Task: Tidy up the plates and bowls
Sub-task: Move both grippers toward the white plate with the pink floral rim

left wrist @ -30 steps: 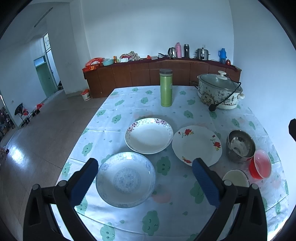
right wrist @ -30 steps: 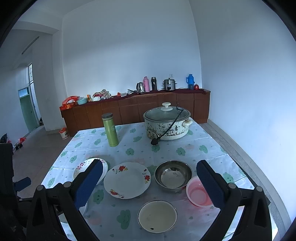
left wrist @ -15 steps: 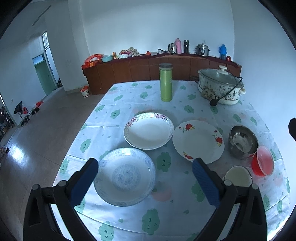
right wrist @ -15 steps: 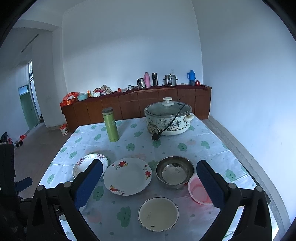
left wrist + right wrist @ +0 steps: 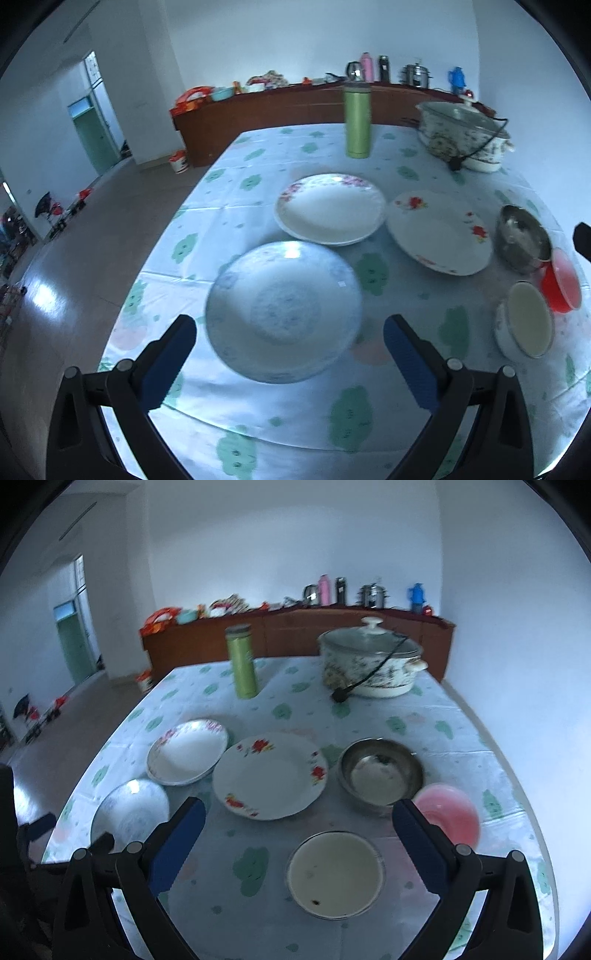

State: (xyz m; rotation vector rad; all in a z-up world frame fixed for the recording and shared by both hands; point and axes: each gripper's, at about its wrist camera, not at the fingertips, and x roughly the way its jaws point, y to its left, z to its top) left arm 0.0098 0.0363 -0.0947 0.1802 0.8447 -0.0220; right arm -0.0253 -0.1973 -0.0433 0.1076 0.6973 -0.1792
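Left gripper (image 5: 290, 345): fingers spread wide, nothing held, low in the frame over the near table edge.
Blue plate (image 5: 282, 312): flat on the cloth, centre-bottom of the left view, right between the open fingers.
Pink-rimmed plate (image 5: 330, 208): just above it, close beside the red-flower plate (image 5: 439, 232).
Right gripper (image 5: 297, 838): fingers wide apart too, empty, at the bottom of its frame.
White bowl (image 5: 336, 875): lower centre of the right view, between those fingers, dark speck inside.
Steel bowl (image 5: 382, 771): right of centre, just beside the red bowl (image 5: 448, 818).
Back of the table (image 5: 436, 716): green flask (image 5: 242, 662) upright, lidded pot (image 5: 371, 662) upper right.
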